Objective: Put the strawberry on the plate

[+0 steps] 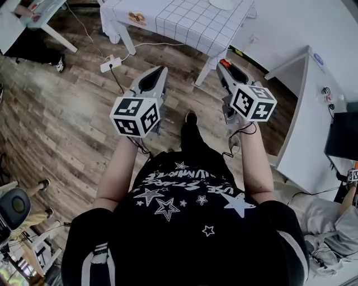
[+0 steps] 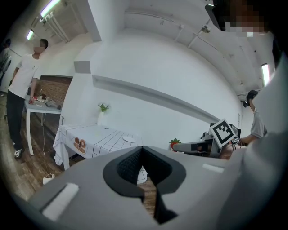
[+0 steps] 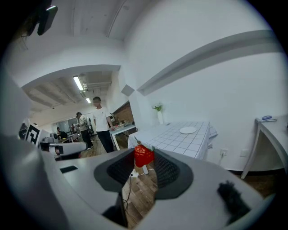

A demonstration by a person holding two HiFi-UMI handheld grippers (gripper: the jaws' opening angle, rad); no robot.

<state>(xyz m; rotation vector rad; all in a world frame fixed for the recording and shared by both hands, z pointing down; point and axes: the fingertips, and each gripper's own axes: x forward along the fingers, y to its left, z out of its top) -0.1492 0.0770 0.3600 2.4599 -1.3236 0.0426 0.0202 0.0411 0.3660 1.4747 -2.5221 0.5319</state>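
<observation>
The red strawberry [image 3: 143, 155] is pinched between the tips of my right gripper [image 3: 144, 158], which is shut on it. In the head view the strawberry [image 1: 223, 62] shows as a red spot at the right gripper [image 1: 222, 65], held in the air above the floor, short of the table. The white plate [image 3: 187, 130] lies on the checked tablecloth [image 3: 173, 139] ahead, also seen as the plate [image 1: 222, 3] at the top edge of the head view. My left gripper [image 2: 142, 149] is shut and empty, level with the right one; from it I see the strawberry [image 2: 174, 143] and the plate [image 2: 128, 139].
A power strip [image 1: 111, 63] with cables lies on the wooden floor by the table leg. A white desk [image 1: 310, 106] stands to the right. A vase with a plant [image 3: 159, 115] is on the table's far side. A person [image 3: 100, 123] stands by another table [image 3: 121, 130].
</observation>
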